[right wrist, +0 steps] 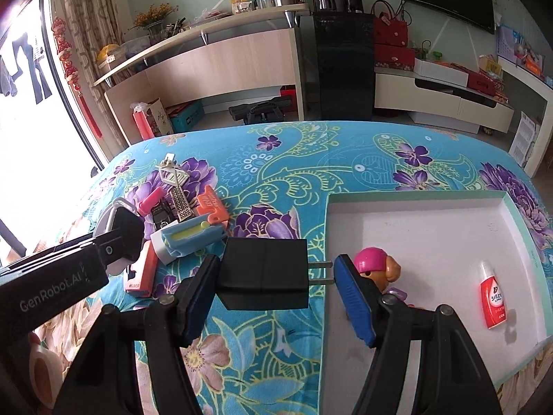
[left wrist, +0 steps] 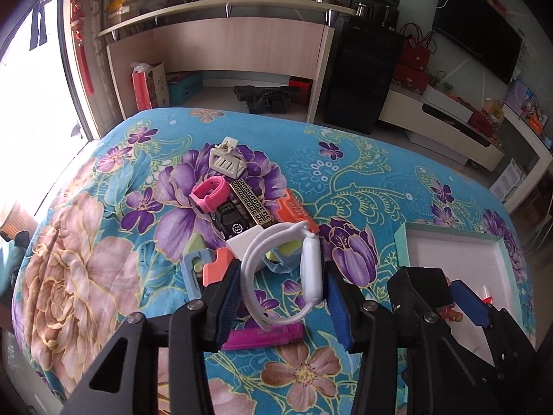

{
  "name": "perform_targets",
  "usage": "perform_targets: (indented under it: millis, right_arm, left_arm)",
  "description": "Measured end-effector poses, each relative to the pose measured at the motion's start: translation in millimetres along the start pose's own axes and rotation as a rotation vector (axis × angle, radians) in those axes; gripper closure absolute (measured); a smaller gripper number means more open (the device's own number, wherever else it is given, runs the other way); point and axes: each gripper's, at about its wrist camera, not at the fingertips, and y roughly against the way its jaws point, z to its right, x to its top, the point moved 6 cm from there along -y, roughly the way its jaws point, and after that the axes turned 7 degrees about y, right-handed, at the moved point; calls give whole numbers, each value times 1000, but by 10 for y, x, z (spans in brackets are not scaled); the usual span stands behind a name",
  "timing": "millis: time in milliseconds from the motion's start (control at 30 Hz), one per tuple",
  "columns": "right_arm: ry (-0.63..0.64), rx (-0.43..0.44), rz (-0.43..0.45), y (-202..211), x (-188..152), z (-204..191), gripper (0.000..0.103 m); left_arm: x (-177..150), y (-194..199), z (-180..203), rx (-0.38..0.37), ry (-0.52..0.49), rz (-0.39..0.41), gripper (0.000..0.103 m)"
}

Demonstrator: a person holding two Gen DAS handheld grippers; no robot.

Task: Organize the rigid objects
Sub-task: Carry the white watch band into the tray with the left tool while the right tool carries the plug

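Note:
My left gripper [left wrist: 281, 294] is shut on a white watch [left wrist: 276, 276], its band looped between the blue pads, held above the flowered cloth. My right gripper [right wrist: 276, 287] is shut on a black plug adapter [right wrist: 264, 273], its two prongs touching the right pad [right wrist: 352, 290], just left of the white tray [right wrist: 432, 242]. The tray holds a pink-helmet toy figure [right wrist: 376, 266] and a small red bottle [right wrist: 492, 299]. A pile of items lies on the cloth: a pink watch [left wrist: 209, 193], a patterned black box [left wrist: 242, 212], an orange piece [left wrist: 297, 212], a white clip [left wrist: 226, 160].
A magenta lighter [left wrist: 262, 337] lies under the left gripper. A blue and yellow holder [right wrist: 190, 237] and a coral piece [right wrist: 140, 271] lie left of the right gripper. The cloth's far edge drops to the floor before a desk [left wrist: 242, 45] and a black cabinet [left wrist: 359, 76].

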Motion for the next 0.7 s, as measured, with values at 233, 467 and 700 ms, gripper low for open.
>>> perform_targets:
  millis: [233,467,700]
  right_arm:
    - [-44,-47,-4,51,-30,326,34]
    - [-91,-129,-5,129,-89,741,34]
    - [-157,-227,-14,231,-193,1213,34]
  left_arm:
    - [-93,-5,346,-36,-61,-11,53]
    - [-197,-40,623,-60,-113,-24,53]
    - [-317,-75,874,-82,-162,-41,53]
